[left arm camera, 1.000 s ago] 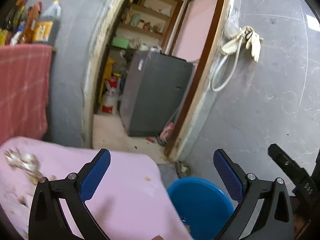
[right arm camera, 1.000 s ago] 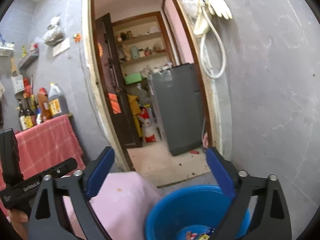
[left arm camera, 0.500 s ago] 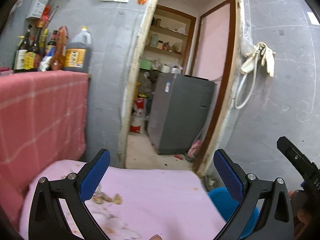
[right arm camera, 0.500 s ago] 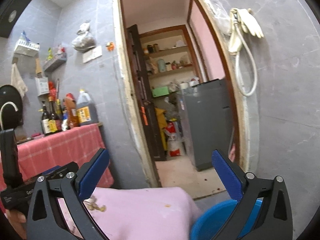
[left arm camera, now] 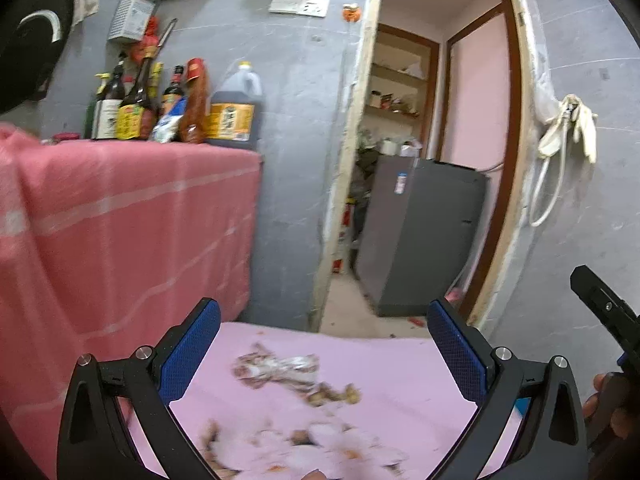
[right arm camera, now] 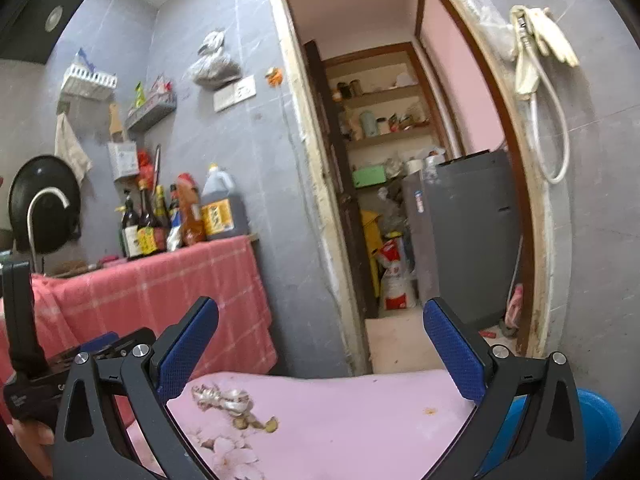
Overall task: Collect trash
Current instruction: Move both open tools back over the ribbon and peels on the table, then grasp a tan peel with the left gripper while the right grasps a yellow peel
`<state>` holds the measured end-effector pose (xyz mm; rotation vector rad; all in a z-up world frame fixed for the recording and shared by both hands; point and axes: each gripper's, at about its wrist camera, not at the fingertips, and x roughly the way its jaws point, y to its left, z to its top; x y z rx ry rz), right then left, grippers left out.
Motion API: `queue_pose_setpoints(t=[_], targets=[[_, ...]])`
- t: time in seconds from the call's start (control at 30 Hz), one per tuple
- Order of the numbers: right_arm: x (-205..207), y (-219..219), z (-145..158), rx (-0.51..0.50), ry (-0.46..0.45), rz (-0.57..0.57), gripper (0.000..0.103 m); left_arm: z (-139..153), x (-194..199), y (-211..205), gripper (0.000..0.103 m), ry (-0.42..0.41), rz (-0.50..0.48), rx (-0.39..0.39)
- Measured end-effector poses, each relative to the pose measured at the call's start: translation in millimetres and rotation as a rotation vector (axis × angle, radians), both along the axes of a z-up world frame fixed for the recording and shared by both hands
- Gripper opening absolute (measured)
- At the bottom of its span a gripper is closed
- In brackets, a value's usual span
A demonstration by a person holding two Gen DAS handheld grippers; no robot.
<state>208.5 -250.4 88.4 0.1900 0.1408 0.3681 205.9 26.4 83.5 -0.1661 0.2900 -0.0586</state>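
A crumpled silvery wrapper [left arm camera: 280, 366] lies on the pink tablecloth [left arm camera: 400, 364], with brown food scraps [left arm camera: 332, 394] scattered beside and below it. My left gripper [left arm camera: 322, 350] hangs open just above this litter, nothing between its blue pads. The right wrist view shows the same wrapper [right arm camera: 224, 398] and scraps [right arm camera: 256, 424] at the lower left; my right gripper [right arm camera: 320, 346] is open and empty above the table. A blue bin [right arm camera: 596, 420] stands off the table's right end, mostly hidden behind the right finger.
A counter draped in red checked cloth [left arm camera: 120, 220] carries bottles and a big oil jug [left arm camera: 234, 110] on the left. An open doorway [right arm camera: 400, 200] leads to a storeroom with a grey appliance [left arm camera: 420, 236]. Grey tiled wall and a hanging hose [right arm camera: 548, 120] stand at right.
Both views have swung left and upward, away from the blue bin and toward the littered table. The wrapper and scraps now sit between the left gripper's fingers. Both grippers stayed open.
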Motion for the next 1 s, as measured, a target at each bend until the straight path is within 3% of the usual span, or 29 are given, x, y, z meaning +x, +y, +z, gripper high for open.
queue_pose_setpoints(t=[0.3,0.57,0.7,0.77,1.0], targets=[[27,32,-31,-0.104,0.119,0.084,0.103,-43,5,39,0.101,0.124,0.015,0.004],[54,53,-62,-0.193,0.259,0.145,0.102,-74,25,64,0.101,0.266,0.023,-0.092],[68,58,-77,-0.217,0.351,0.187,0.086,-80,33,63,0.100,0.304,0.010,-0.114],[77,61,-84,-0.233,0.398,0.211,0.083,-82,38,58,0.096,0.324,-0.011,-0.103],[104,77,-104,-0.294,0.538,0.317,0.049,-94,64,42,0.062,0.425,-0.087,-0.061]])
